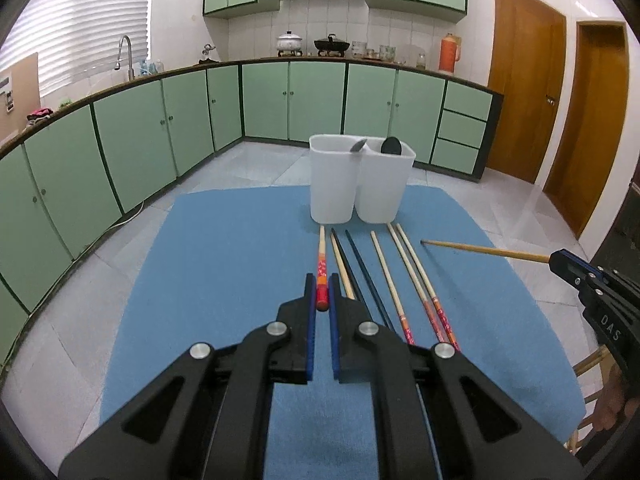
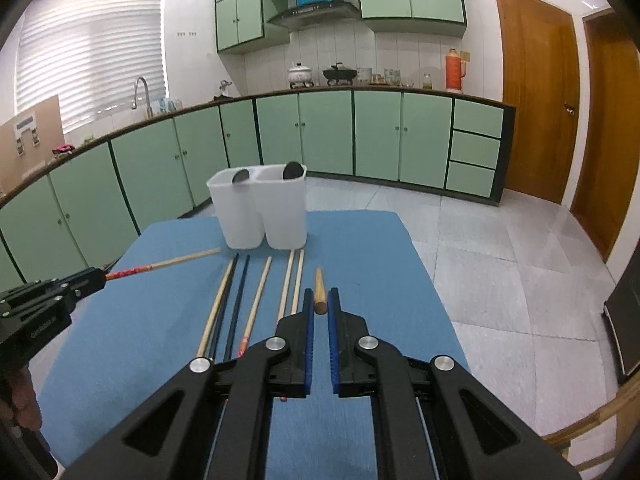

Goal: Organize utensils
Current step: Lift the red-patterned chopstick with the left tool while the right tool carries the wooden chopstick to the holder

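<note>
The left gripper (image 1: 321, 298) is clamped shut on the red-patterned end of a chopstick (image 1: 321, 256), whose pale tip points toward the two white plastic containers (image 1: 360, 182) at the far edge of the blue mat (image 1: 224, 264). The right gripper (image 2: 321, 304) is likewise closed on the thick end of a plain wooden chopstick (image 2: 319, 290), held just on the near side of those containers. Six more chopsticks (image 1: 384, 276), pale wood and black, lie side by side on the mat on the near side of the containers. A dark spoon (image 1: 391, 146) leans inside the right container, and a grey one (image 1: 357, 146) at the wall between them.
</note>
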A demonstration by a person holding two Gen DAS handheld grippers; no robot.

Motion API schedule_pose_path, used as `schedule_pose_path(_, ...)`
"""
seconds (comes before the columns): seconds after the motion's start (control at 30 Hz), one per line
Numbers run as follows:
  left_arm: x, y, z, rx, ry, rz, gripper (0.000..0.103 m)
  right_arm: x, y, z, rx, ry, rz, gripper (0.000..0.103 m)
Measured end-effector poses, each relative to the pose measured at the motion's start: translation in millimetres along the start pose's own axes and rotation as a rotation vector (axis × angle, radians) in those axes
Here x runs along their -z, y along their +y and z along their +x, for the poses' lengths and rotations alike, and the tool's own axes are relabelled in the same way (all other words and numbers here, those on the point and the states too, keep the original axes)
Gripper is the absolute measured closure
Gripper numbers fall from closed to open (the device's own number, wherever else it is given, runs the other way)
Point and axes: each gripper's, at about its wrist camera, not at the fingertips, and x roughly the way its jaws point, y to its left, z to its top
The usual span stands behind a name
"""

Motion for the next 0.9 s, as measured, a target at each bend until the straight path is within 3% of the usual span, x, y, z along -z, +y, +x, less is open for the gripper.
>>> schedule_pose_path(0.43,-33,8,-19,0.023,-0.09,-0.019,0.098,-29,5,-6,-0.039,-0.042,0.001,0.097)
schedule_pose_path(0.9,-72,12,-25,0.055,-0.147,-0.044,0.098,-85,1,-4,-0.091,-0.088,-0.023,0.097)
